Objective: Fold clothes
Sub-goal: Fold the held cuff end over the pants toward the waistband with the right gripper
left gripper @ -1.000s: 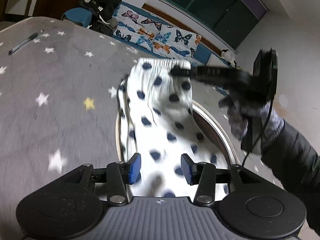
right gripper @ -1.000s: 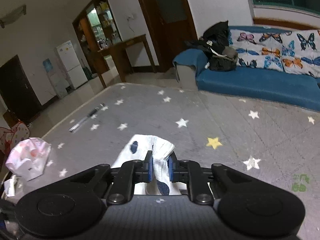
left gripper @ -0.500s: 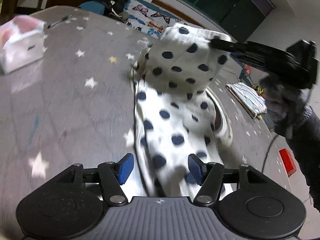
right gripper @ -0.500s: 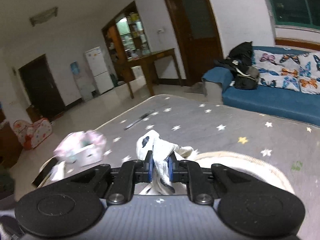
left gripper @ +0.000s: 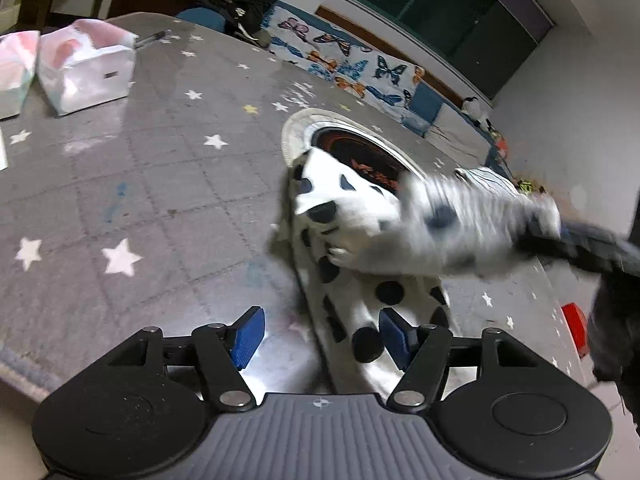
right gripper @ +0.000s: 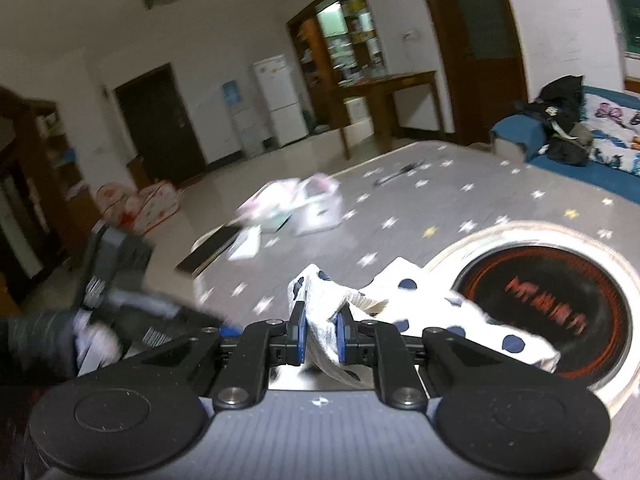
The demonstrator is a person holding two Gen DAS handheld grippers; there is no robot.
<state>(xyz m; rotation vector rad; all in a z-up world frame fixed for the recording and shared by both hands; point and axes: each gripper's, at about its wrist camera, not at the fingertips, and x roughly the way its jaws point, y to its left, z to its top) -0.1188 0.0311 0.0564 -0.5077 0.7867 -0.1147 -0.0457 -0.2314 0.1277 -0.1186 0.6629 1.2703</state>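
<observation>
A white garment with dark polka dots [left gripper: 360,236] lies on the grey star-print mat, one end lifted. Its lower part runs down beside the right pad of my left gripper [left gripper: 320,336], which is open and grips nothing. In the left wrist view my right gripper [left gripper: 592,244] is a blur at the right, with the garment's striped end [left gripper: 480,212] in it. In the right wrist view my right gripper [right gripper: 322,336] is shut on a bunched fold of the garment [right gripper: 420,300], which trails off to the right.
A round black and red disc with a cream rim [left gripper: 352,148] sits in the mat behind the garment. Pink and white boxes [left gripper: 88,64] and a pen [left gripper: 152,38] lie far left. A butterfly-print sofa [left gripper: 352,68] borders the mat. A dark flat slab [right gripper: 212,248] lies near the mat's edge.
My right gripper has swung the garment's held end from far and high down to the near right. The round disc, covered before, now shows. My left gripper has stayed open.
</observation>
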